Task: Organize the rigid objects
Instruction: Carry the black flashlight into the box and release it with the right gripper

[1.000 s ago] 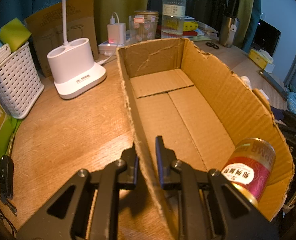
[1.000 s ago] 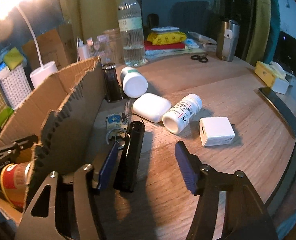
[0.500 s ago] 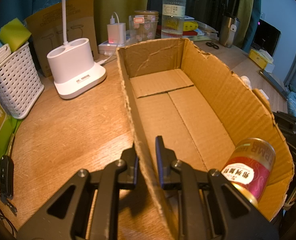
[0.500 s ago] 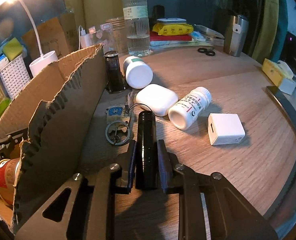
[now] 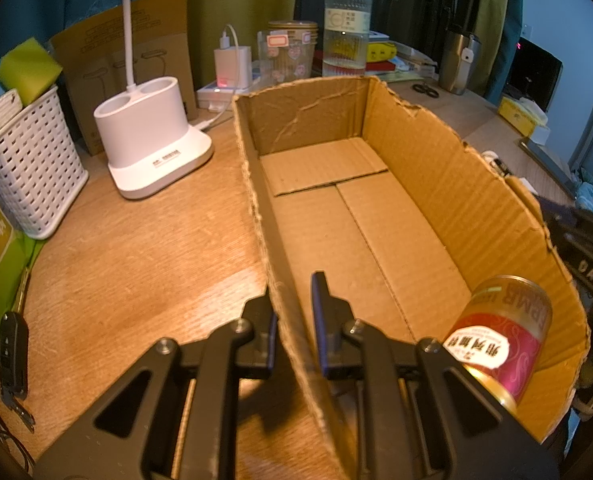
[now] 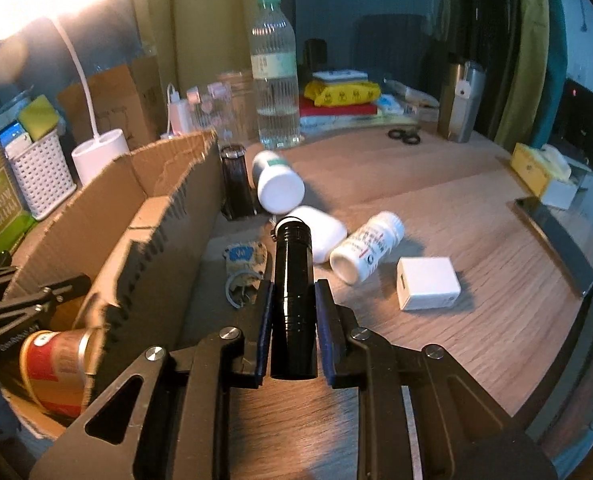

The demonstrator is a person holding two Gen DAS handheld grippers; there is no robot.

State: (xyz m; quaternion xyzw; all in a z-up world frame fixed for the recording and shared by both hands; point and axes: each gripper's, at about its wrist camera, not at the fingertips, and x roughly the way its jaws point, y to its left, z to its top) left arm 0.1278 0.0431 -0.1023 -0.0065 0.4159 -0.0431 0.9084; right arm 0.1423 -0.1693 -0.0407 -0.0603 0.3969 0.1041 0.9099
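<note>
Flashlight (image 6: 293, 280), black, cylindrical, clamped in right gripper (image 6: 294, 312); cardboard box (image 6: 156, 248) wall, pinched by left gripper (image 5: 292, 312), just beside; 2 white bottles (image 6: 366, 246) beyond.

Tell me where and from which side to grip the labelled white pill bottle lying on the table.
Grip the pill bottle across the middle of its round body, from above, one finger on each long side. It lies tipped over, so its ends are awkward to pinch. The white case sits close on its left, so keep the fingers clear of that.
</note>
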